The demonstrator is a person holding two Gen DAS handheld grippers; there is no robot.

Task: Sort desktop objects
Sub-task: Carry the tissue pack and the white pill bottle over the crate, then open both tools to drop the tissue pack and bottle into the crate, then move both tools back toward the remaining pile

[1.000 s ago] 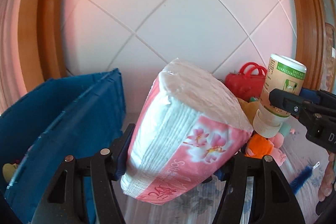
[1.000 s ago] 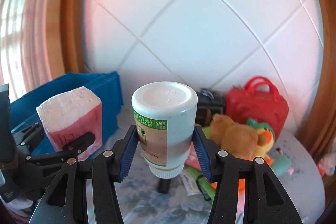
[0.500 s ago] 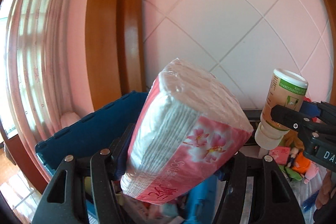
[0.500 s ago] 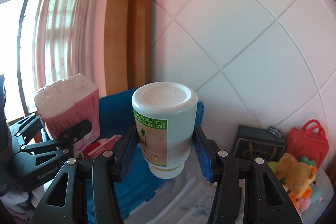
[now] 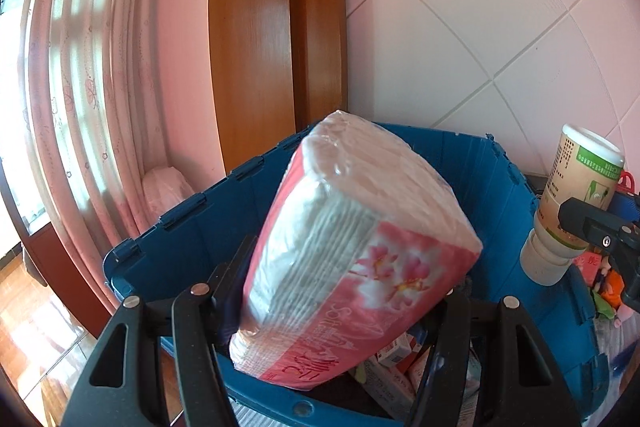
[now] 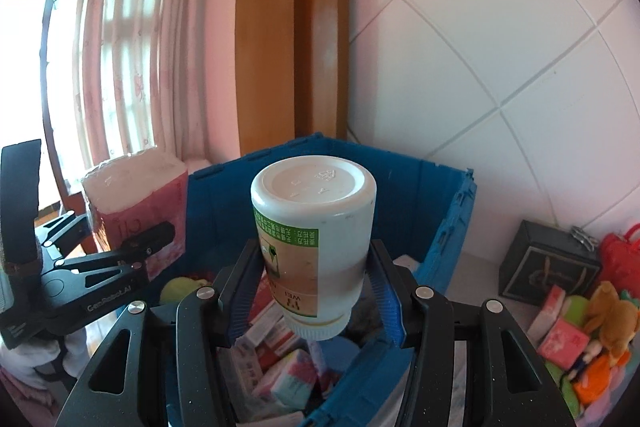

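The left gripper (image 5: 344, 291) is clamped on a pack of tissues (image 5: 356, 251) wrapped in clear plastic with a pink flowered band, its two black fingers pressing the pack from either side. The pack sits tilted, its upper end leaning away from the camera, and it hangs above the open blue crate (image 5: 192, 235). The right gripper (image 6: 316, 287) grips a white bottle (image 6: 316, 239) with a green and beige label, held upside down with the cap pointing down and the flat base facing up; blue pads (image 6: 384, 303) squeeze its sides. The bottle hangs over the crate too, above a heap of small pink and white boxes (image 6: 276, 367) lying inside. Seen from the left camera, the bottle is off to the right of the tissues, apart from them. Right of the crate, on the table, stand a dark gift box (image 6: 548, 263), a plush toy (image 6: 612, 315) and other bright odds and ends against the white tiled wall (image 6: 500, 47).
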